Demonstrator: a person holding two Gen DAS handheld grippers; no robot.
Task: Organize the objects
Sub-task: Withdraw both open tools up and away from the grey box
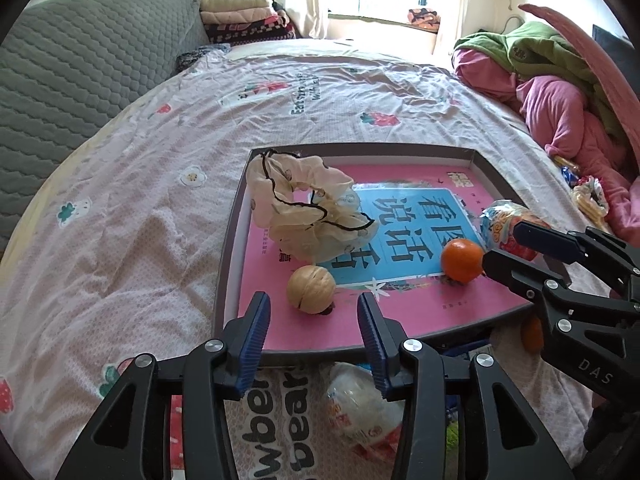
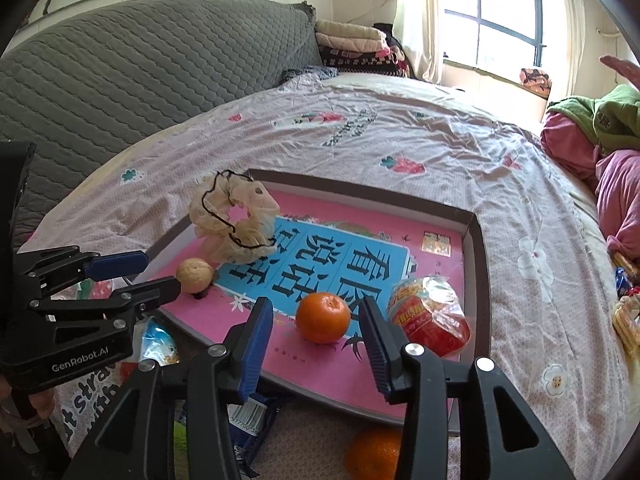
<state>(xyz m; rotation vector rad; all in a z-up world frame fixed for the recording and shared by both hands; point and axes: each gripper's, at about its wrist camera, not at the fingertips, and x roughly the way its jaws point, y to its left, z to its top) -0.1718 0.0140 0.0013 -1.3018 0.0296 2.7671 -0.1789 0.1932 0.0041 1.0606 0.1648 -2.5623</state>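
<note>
A shallow grey tray point(image 1: 230, 256) point(image 2: 478, 264) with a pink and blue printed bottom lies on the bed. In it are a walnut point(image 1: 311, 289) point(image 2: 195, 275), an orange mandarin point(image 1: 462, 260) point(image 2: 323, 317), a cream frilly scrunchie point(image 1: 304, 208) point(image 2: 236, 220) and a wrapped snack point(image 1: 500, 224) point(image 2: 430, 314). My left gripper point(image 1: 312, 314) point(image 2: 154, 270) stands open just short of the walnut, pads clear of it. My right gripper point(image 2: 316, 332) point(image 1: 502, 246) stands open around the mandarin's near side without touching it.
A second mandarin point(image 2: 372, 454), a white snack packet point(image 1: 360, 404) and a blue packet point(image 2: 256, 416) lie on the sheet before the tray. Pink and green clothes point(image 1: 560, 92) pile at the right. A grey quilted headboard point(image 1: 80, 64) rises at the left.
</note>
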